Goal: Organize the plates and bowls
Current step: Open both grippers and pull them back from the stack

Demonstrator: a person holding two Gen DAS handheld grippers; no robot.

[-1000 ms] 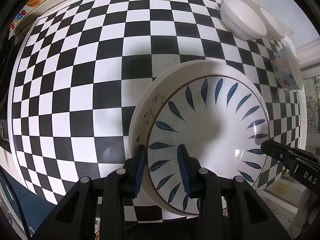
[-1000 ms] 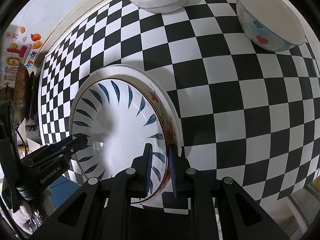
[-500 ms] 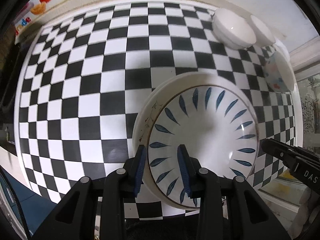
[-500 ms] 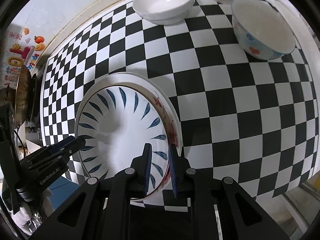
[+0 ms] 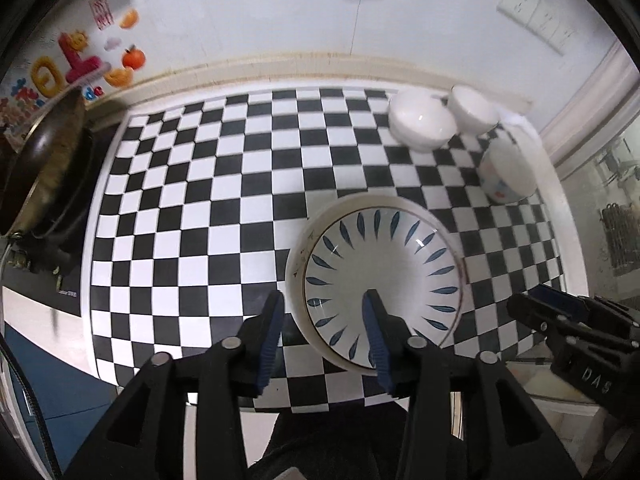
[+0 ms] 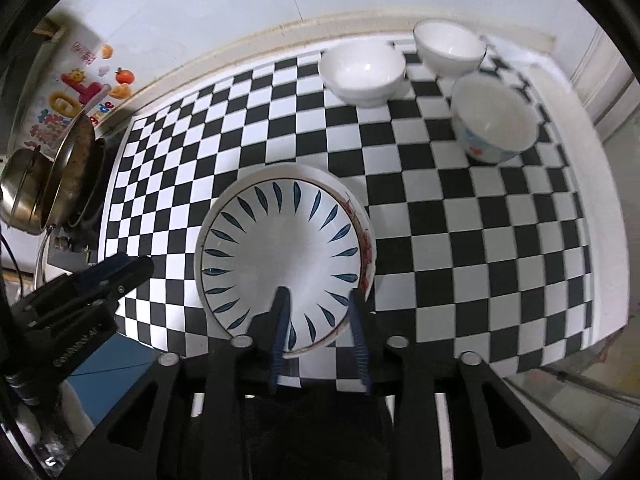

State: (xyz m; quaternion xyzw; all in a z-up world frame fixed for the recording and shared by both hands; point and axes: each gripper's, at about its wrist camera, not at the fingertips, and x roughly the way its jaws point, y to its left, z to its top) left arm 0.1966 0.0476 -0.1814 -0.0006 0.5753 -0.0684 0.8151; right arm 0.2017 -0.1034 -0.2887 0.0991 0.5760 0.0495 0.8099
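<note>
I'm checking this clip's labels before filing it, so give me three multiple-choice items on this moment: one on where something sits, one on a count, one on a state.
1. Where does the blue-leaf plate lie?
A. on another plate
B. inside a bowl
C. bare on the checkered cloth

2. How many bowls stand at the far right corner of the checkered cloth?
A. one
B. three
C. five

3. How do the pads of the right tool stand?
A. clamped on the plate rim
B. apart and opening, gripping nothing
C. shut on a bowl

Key: 1 A, a second rim with red flowers shows beneath it. 2 B, two white bowls and a patterned one. 3 B, the pads stand apart, clear of the rim.
</note>
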